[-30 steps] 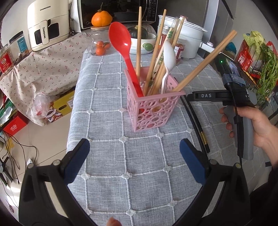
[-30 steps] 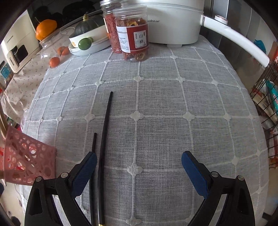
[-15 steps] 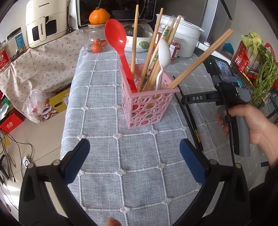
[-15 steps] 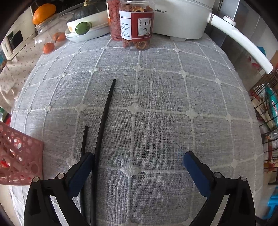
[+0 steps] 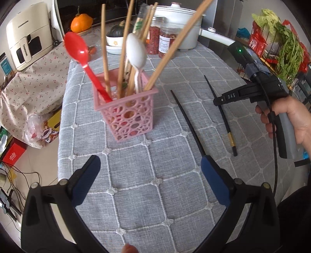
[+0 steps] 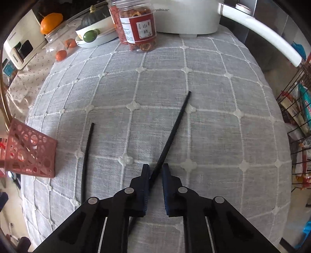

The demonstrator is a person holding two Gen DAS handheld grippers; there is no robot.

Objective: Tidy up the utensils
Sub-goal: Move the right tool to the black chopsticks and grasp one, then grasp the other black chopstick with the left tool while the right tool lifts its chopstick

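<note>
the right gripper [image 6: 155, 175] is closing its jaws round a black chopstick [image 6: 171, 132]. the stick sits between the two blue pads, close against the left pad, w/ a thin gap still showing on the right side, so the pads are nearly together but can't tell if both press it yet. the stick's thin tip points to 1 o'clock on the grey checked tablecloth [image 6: 223, 116].

a 2nd black chopstick [image 6: 86, 155] lies flat on the cloth at 9 o'clock from that gripper, well apart from it. just past it, at the left edge, is the pink holder [image 6: 31, 153].

in the left wrist view the left gripper [image 5: 149, 179] has its fingers wide apart w/ nothing between them, only cloth. the pink holder stands upright at 12 o'clock from it. inside are a red spoon [image 5: 77, 50], a white spoon [image 5: 136, 50] and some wooden chopsticks [image 5: 175, 42], all leaning out.

at 3 o'clock a hand [image 5: 287, 120] holds the right gripper's grip over the black chopstick w/ a gold band.

2 jars [image 6: 140, 25] and a white pot [image 6: 186, 15] sit at the far edge, 12 o'clock.
</note>
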